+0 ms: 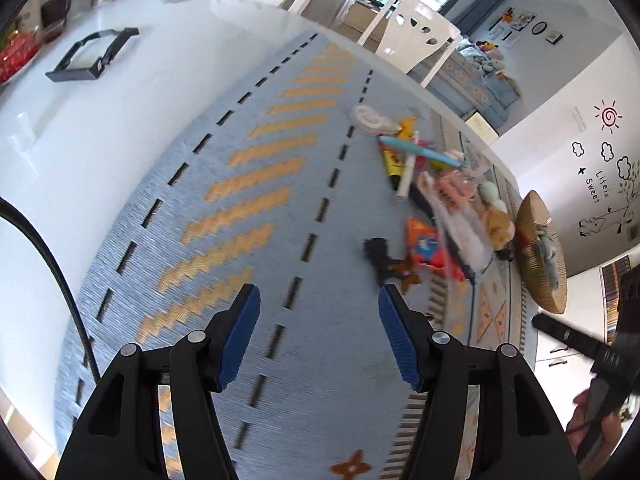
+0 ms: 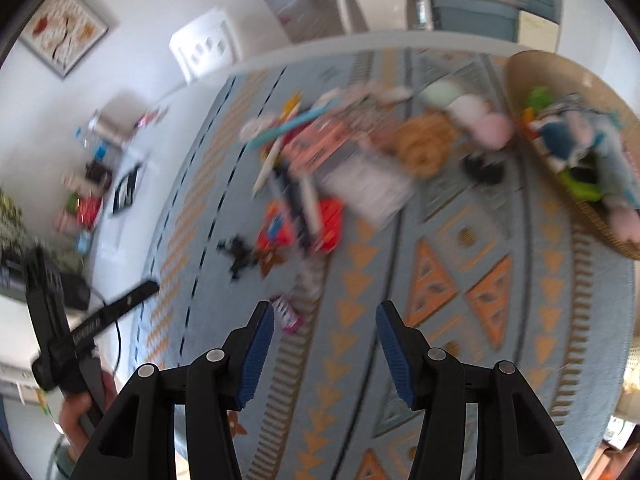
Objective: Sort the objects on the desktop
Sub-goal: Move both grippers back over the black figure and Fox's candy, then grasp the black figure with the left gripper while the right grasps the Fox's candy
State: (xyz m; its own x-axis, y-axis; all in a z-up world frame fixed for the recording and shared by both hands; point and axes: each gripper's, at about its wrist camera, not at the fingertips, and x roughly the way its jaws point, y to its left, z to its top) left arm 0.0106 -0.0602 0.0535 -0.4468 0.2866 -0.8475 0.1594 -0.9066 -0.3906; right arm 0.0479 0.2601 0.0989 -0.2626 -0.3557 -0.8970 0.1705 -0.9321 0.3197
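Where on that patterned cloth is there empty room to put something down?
Bare cloth lies along the orange zigzag stripes, between the white tabletop and the clutter. The triangle-patterned stretch below the woven basket is also free. Crowded: the pile of pens, packets and soft toys beside the basket.

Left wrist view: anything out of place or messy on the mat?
Yes: a jumbled pile of pens, packets and small plush toys lies heaped crosswise on the mat, beside the woven basket. Nothing looks spilled or broken.
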